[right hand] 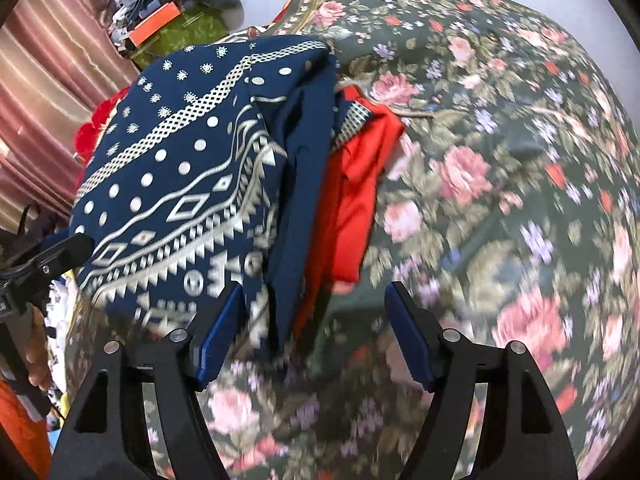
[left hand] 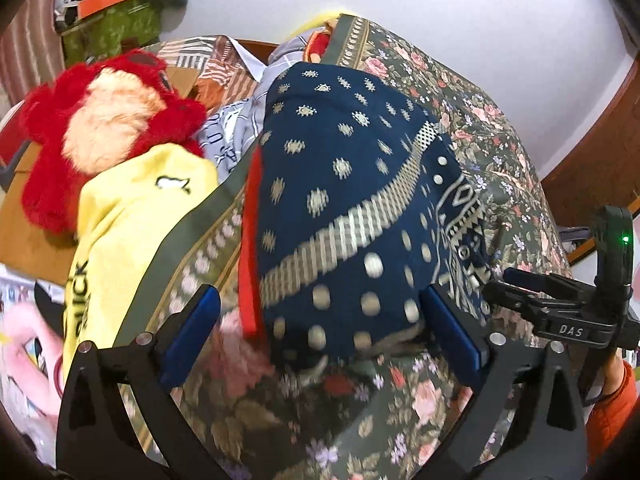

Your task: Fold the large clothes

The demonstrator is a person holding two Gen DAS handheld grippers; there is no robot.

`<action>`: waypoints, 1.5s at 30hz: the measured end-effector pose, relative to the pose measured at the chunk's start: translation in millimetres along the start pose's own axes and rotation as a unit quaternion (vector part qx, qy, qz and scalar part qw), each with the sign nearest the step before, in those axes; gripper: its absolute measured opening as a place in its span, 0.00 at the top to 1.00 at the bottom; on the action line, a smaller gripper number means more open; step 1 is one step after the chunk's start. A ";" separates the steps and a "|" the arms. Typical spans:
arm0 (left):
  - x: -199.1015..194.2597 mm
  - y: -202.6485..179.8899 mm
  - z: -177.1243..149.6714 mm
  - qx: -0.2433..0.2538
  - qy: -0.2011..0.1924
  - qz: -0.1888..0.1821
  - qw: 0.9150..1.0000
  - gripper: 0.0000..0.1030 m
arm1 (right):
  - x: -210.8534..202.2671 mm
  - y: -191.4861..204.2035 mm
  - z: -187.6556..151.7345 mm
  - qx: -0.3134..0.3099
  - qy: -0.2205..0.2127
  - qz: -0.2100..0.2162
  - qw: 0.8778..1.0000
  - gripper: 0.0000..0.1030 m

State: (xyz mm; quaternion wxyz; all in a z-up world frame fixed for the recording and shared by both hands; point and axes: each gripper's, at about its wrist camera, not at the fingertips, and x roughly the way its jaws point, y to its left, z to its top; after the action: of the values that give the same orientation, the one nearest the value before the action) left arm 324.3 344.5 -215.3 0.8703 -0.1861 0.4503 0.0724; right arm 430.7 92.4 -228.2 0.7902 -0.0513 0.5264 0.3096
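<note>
A navy garment [left hand: 344,200] with a cream dot and geometric print and red lining lies folded on the floral bedspread [left hand: 500,140]. My left gripper [left hand: 320,316] is open, its blue pads either side of the garment's near edge. In the right wrist view the same garment [right hand: 192,184] lies left of centre with its red lining [right hand: 356,184] showing. My right gripper [right hand: 312,320] is open just above the bedspread [right hand: 500,200], its left pad by the garment's near corner. The right gripper also shows in the left wrist view [left hand: 560,304].
A red and peach plush toy [left hand: 100,128], a yellow printed cloth [left hand: 128,232] and a grey cloth [left hand: 236,140] lie at the left of the bed. A green box with an orange lid [left hand: 108,20] stands behind. A striped curtain [right hand: 48,100] hangs left.
</note>
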 end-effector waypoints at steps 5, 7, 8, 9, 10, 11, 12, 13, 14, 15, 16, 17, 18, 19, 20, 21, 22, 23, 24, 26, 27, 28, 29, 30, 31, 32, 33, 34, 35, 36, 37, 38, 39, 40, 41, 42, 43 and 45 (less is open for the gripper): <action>-33.3 -17.4 -8.4 0.027 -0.014 0.038 0.999 0.02 | -49.4 9.1 -6.4 -0.006 -0.041 0.001 0.999 0.33; -59.2 -28.5 -9.5 0.034 -0.038 0.041 0.998 0.02 | -78.8 17.1 -7.7 -0.013 -0.071 0.009 0.997 0.33; -75.7 -35.6 -10.3 0.038 -0.054 0.039 0.997 0.02 | -95.9 22.1 -9.6 -0.018 -0.087 0.014 0.996 0.33; -90.1 -42.8 -10.3 0.042 -0.068 0.039 0.996 0.02 | -109.2 26.5 -11.4 -0.021 -0.101 0.019 0.994 0.33; -105.1 -50.1 -11.2 0.049 -0.084 0.039 0.995 0.02 | -129.0 31.9 -14.2 -0.025 -0.123 0.025 0.992 0.33; -124.7 -60.3 -13.0 0.058 -0.105 0.039 0.992 0.02 | -147.6 37.1 -17.6 -0.029 -0.144 0.029 0.989 0.33; -141.3 -69.1 -13.9 0.065 -0.123 0.039 0.989 0.02 | -160.4 41.8 -18.7 -0.033 -0.159 0.032 0.986 0.33; -157.5 -77.8 -16.4 0.072 -0.141 0.039 0.987 0.02 | -180.2 48.2 -23.4 -0.041 -0.181 0.036 0.982 0.33; -177.6 -88.8 -20.4 0.081 -0.164 0.039 0.982 0.02 | -198.5 54.8 -28.3 -0.048 -0.202 0.041 0.977 0.33; -189.9 -95.4 -23.4 0.086 -0.178 0.039 0.979 0.02 | -211.4 60.6 -31.4 -0.053 -0.219 0.045 0.973 0.33; -209.0 -104.9 -28.8 0.094 -0.201 0.038 0.974 0.02 | -229.3 66.4 -37.8 -0.060 -0.241 0.049 0.968 0.33; -223.9 -112.4 -33.3 0.098 -0.220 0.036 0.970 0.02 | -245.0 71.8 -44.1 -0.065 -0.261 0.050 0.962 0.33; -244.2 -121.9 -42.0 0.101 -0.247 0.032 0.963 0.02 | -257.7 75.6 -48.9 -0.070 -0.277 0.051 0.957 0.33; -258.3 -128.3 -48.8 0.100 -0.266 0.031 0.958 0.02 | -268.9 78.9 -54.0 -0.074 -0.294 0.052 0.951 0.33; -274.5 -135.5 -57.7 0.100 -0.287 0.027 0.952 0.02 | -286.7 84.7 -64.6 -0.079 -0.319 0.054 0.943 0.33; -284.0 -139.9 -63.0 0.101 -0.299 0.023 0.949 0.02 | -297.3 87.8 -71.6 -0.083 -0.336 0.055 0.937 0.33; -298.6 -146.0 -73.1 0.100 -0.320 0.016 0.942 0.02 | -308.9 91.6 -80.5 -0.085 -0.355 0.056 0.929 0.33; -312.0 -151.5 -83.9 0.098 -0.340 0.011 0.935 0.02 | -319.7 95.4 -90.3 -0.087 -0.373 0.057 0.922 0.33; -320.0 -154.3 -90.3 0.097 -0.352 0.009 0.931 0.02 | -326.9 97.5 -97.7 -0.089 -0.386 0.057 0.917 0.33; -337.8 -161.9 -107.9 0.096 -0.380 0.008 0.920 0.02 | -341.4 104.4 -117.8 -0.094 -0.417 0.054 0.903 0.33; -345.0 -164.7 -116.6 0.095 -0.391 0.010 0.915 0.02 | -344.2 106.0 -124.1 -0.095 -0.426 0.050 0.899 0.33; -352.0 -167.1 -126.1 0.094 -0.403 0.012 0.910 0.02 | -348.3 109.6 -133.3 -0.096 -0.436 0.046 0.894 0.33; -358.0 -170.1 -135.5 0.094 -0.414 0.015 0.905 0.02 | -350.5 113.0 -141.2 -0.098 -0.444 0.043 0.890 0.33; -362.3 -172.6 -143.1 0.095 -0.421 0.018 0.902 0.02 | -351.4 116.1 -147.5 -0.099 -0.450 0.040 0.887 0.33; -365.9 -175.0 -149.7 0.096 -0.426 0.022 0.899 0.02 | -352.0 118.4 -153.0 -0.100 -0.455 0.037 0.884 0.31; -368.9 -178.0 -157.0 0.098 -0.432 0.028 0.896 0.02 | -351.6 119.2 -155.9 -0.099 -0.457 0.034 0.883 0.27; -370.8 -181.4 -162.3 0.099 -0.435 0.031 0.894 0.02 | -351.2 119.6 -160.0 -0.097 -0.459 0.031 0.882 0.17; -372.1 -183.7 -167.5 0.099 -0.436 0.034 0.894 0.01 | -351.2 119.7 -163.2 -0.094 -0.463 0.027 0.881 0.13; -372.6 -185.2 -171.4 0.098 -0.434 0.035 0.895 0.01 | -351.2 121.3 -166.5 -0.092 -0.467 0.022 0.879 0.13; -371.9 -185.4 -173.7 0.095 -0.432 0.036 0.896 0.01 | -351.8 121.0 -168.0 -0.092 -0.469 0.018 0.878 0.11; -371.5 -185.5 -175.5 0.092 -0.430 0.038 0.897 0.01 | -351.8 122.3 -168.7 -0.092 -0.469 0.012 0.878 0.06; -370.6 -185.9 -177.4 0.089 -0.428 0.041 0.898 0.01 | -352.7 122.1 -170.2 -0.091 -0.470 0.007 0.878 0.02; -371.5 -186.0 -180.4 0.088 -0.427 0.043 0.899 0.01 | -353.2 122.0 -171.9 -0.088 -0.474 0.002 0.876 0.00; -370.5 -186.2 -181.1 0.087 -0.426 0.043 0.899 0.01 | -353.8 121.8 -173.9 -0.087 -0.477 -0.003 0.875 0.00; -368.7 -186.3 -181.6 0.086 -0.423 0.046 0.901 0.01 | -354.0 121.8 -173.9 -0.086 -0.479 -0.008 0.874 0.00; -368.7 -186.8 -184.3 0.087 -0.422 0.048 0.901 0.01 | -353.6 121.3 -173.7 -0.084 -0.478 -0.009 0.874 0.00; -367.4 -187.3 -184.9 0.088 -0.421 0.051 0.901 0.01 | -353.3 121.0 -172.5 -0.082 -0.474 -0.009 0.877 0.00; -365.5 -188.9 -186.5 0.089 -0.419 0.054 0.902 0.01 | -352.0 120.5 -173.9 -0.081 -0.469 -0.008 0.880 0.00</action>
State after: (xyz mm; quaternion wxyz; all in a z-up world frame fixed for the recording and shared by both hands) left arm 25.1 113.4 31.9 0.9864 -0.0357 0.0575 0.1500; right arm 136.6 -34.8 28.8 0.9400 0.0319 0.0675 0.3328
